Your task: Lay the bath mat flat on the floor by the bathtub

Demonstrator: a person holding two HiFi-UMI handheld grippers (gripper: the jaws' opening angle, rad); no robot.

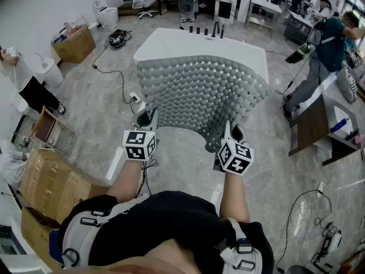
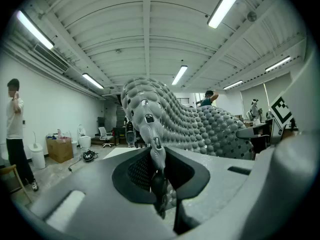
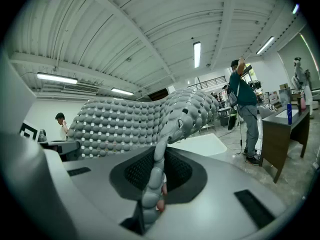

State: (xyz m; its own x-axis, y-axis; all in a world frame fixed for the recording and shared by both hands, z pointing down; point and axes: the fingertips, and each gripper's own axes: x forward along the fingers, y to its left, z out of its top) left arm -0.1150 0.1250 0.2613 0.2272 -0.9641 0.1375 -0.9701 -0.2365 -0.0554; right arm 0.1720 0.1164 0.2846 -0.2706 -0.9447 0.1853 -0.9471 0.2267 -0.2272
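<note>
A grey bath mat (image 1: 199, 93) covered in round nubs hangs spread in the air between my two grippers, in front of the white bathtub (image 1: 171, 41). My left gripper (image 1: 147, 119) is shut on the mat's near left corner; in the left gripper view that edge (image 2: 156, 156) runs pinched between the jaws. My right gripper (image 1: 231, 133) is shut on the near right corner, and the mat's edge (image 3: 155, 179) is squeezed between its jaws. The mat sags and curves away from me toward the tub.
Cardboard boxes (image 1: 51, 184) stand at my left, a cable and power strip (image 1: 132, 99) lie on the floor by the tub. A person (image 1: 322, 56) works at the right near a dark desk (image 1: 316, 124). Another person (image 1: 25, 81) stands far left.
</note>
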